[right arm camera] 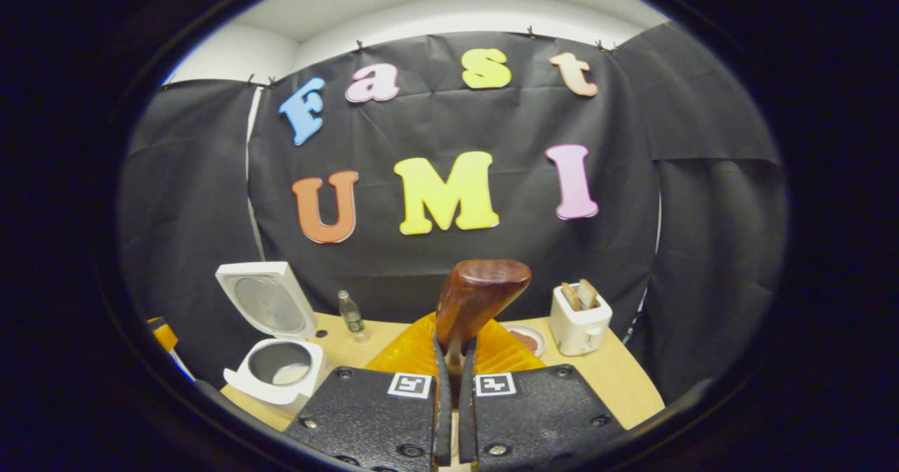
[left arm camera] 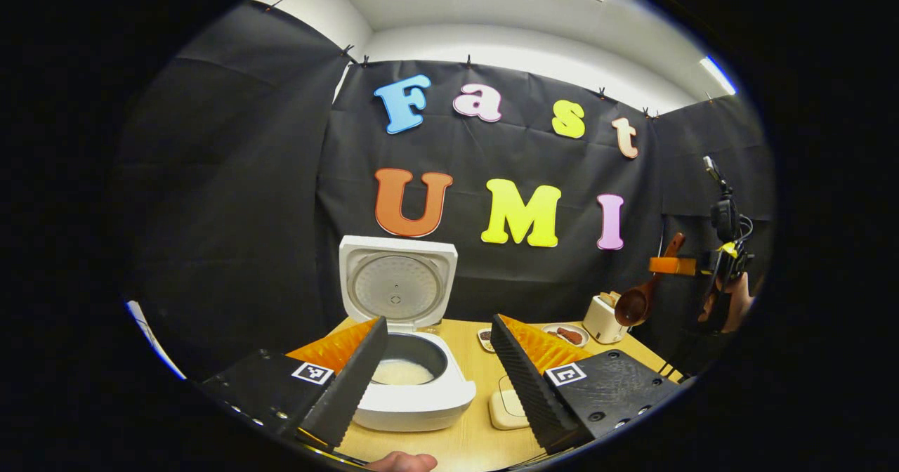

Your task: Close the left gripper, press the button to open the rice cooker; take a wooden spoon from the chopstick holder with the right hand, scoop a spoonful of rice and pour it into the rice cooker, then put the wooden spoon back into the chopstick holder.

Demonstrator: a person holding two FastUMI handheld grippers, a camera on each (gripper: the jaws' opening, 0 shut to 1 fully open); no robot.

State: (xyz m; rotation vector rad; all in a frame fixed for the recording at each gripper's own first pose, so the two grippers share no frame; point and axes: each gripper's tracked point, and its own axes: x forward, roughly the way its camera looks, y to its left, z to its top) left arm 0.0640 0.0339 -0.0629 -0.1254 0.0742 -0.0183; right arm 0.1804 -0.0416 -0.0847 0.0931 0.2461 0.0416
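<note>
The wooden spoon [right arm camera: 477, 296] stands pinched between the right gripper [right arm camera: 453, 388] fingers, bowl uppermost, raised above the table [right arm camera: 618, 381]. Ahead of the spread left gripper [left arm camera: 435, 374] sits the rice cooker [left arm camera: 414, 388] (lid up, rice inside), just beyond its fingers.

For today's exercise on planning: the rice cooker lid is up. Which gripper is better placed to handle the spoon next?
Right: the right gripper is shut on the wooden spoon; the left gripper is open, holding nothing.
</note>
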